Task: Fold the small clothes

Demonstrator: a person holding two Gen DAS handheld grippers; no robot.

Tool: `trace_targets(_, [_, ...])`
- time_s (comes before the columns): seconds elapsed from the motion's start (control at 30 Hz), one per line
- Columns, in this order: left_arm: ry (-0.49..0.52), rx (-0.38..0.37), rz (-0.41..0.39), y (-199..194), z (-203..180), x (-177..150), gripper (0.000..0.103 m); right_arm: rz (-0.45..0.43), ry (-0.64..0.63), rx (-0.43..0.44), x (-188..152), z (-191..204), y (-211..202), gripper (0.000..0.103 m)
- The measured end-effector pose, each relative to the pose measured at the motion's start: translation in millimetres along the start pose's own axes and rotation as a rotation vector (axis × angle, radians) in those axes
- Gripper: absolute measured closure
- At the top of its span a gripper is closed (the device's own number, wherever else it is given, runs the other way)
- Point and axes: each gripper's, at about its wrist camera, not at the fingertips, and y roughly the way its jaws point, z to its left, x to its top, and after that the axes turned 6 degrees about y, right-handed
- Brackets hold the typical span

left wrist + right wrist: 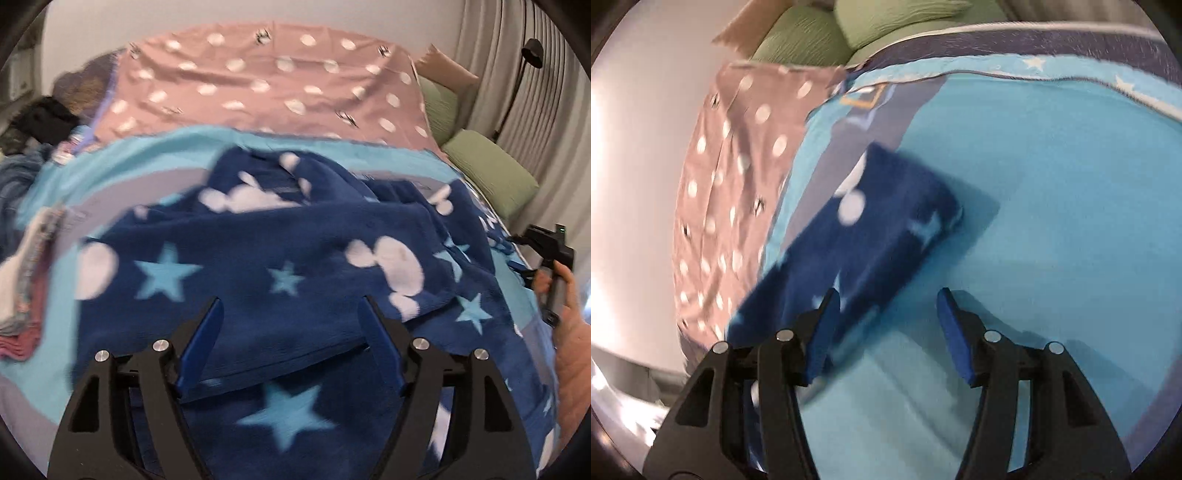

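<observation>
blurred: navy garment [295, 251] – cut off: clothes stack [26, 295] at left edge

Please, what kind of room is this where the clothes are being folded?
Most likely a bedroom: the work is done on a bed. A light blue bedsheet covers it, a pink quilt with white dots lies further back, and green pillows rest near pale curtains.

Bed [55, 177] against white wall [221, 11], green pillows [491, 166], pleated curtain [535, 92].

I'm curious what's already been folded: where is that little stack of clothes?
In the left wrist view the stack of folded clothes sits at the far left edge, on the light blue bedspread, left of the navy star-patterned garment.
</observation>
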Motion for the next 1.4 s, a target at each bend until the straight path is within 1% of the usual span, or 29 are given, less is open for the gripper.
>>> trace_targets(0.07, [0.005,-0.013,0.033,14,-5,0,0.027,-0.018,0.036,0.031,10,-1,9,0.046])
trace_targets(0.13, [0.018,0.000,0.060,26,-10,0,0.027,-0.032,0.041,0.045,20,-4,13,0.046])
trace_targets(0.2, [0.014,0.007,0.071,34,-9,-1,0.025,-0.047,0.040,0.056,25,-1,19,0.045])
trace_targets(0.23, [0.005,0.003,0.074,36,-7,-2,0.024,-0.057,0.037,0.057,26,0,22,0.048])
trace_targets(0.27, [-0.004,-0.001,0.076,38,-5,-3,0.022,-0.066,0.031,0.053,26,2,23,0.053])
trace_targets(0.3, [-0.013,-0.004,0.075,41,-3,-5,0.021,-0.079,0.020,0.044,27,2,24,0.068])
trace_targets(0.33, [-0.016,-0.008,0.072,43,-2,-8,0.020,-0.083,0.008,0.032,28,2,24,0.077])
trace_targets(0.37, [-0.014,-0.009,0.069,44,-1,-9,0.019,-0.078,-0.005,0.021,29,1,26,0.091])
trace_targets(0.47, [-0.004,-0.004,0.056,45,-2,-11,0.018,-0.073,-0.024,0.029,32,0,22,0.094])
trace_targets(0.57, [-0.008,-0.009,0.050,43,-2,-12,0.018,-0.101,-0.053,0.067,36,10,-2,0.094])
trace_targets(0.7, [-0.015,-0.023,0.040,41,0,-13,0.018,-0.191,-0.123,0.103,48,39,-58,0.094])
trace_targets(0.73, [-0.017,-0.026,0.040,41,1,-12,0.018,-0.222,-0.151,0.104,52,47,-75,0.094])
trace_targets(0.8, [-0.017,-0.029,0.040,42,1,-12,0.017,-0.258,-0.192,0.090,60,56,-99,0.094])
trace_targets(0.9, [-0.017,-0.029,0.041,42,1,-12,0.017,-0.263,-0.214,0.059,67,62,-113,0.094])
trace_targets(1.0, [-0.020,-0.036,0.040,41,2,-11,0.017,-0.249,-0.236,0.083,62,74,-120,0.094])
trace_targets(1.07, [-0.026,-0.047,0.038,39,4,-11,0.017,-0.250,-0.290,0.110,51,95,-123,0.094])
trace_targets(1.17, [-0.039,-0.073,0.026,34,6,-9,0.017,-0.218,-0.404,0.189,18,142,-129,0.094])
trace_targets(1.23, [-0.050,-0.085,0.018,30,7,-10,0.017,-0.177,-0.501,0.282,-18,180,-136,0.094])
trace_targets(1.27, [-0.057,-0.090,0.013,27,8,-9,0.017,-0.149,-0.570,0.342,-46,203,-140,0.094])
trace_targets(1.37, [-0.103,-0.118,-0.018,15,18,-9,0.017,-0.085,-0.734,0.476,-118,239,-149,0.094])
trace_targets(1.4, [-0.136,-0.138,-0.033,8,25,-10,0.017,-0.047,-0.809,0.520,-153,250,-149,0.094])
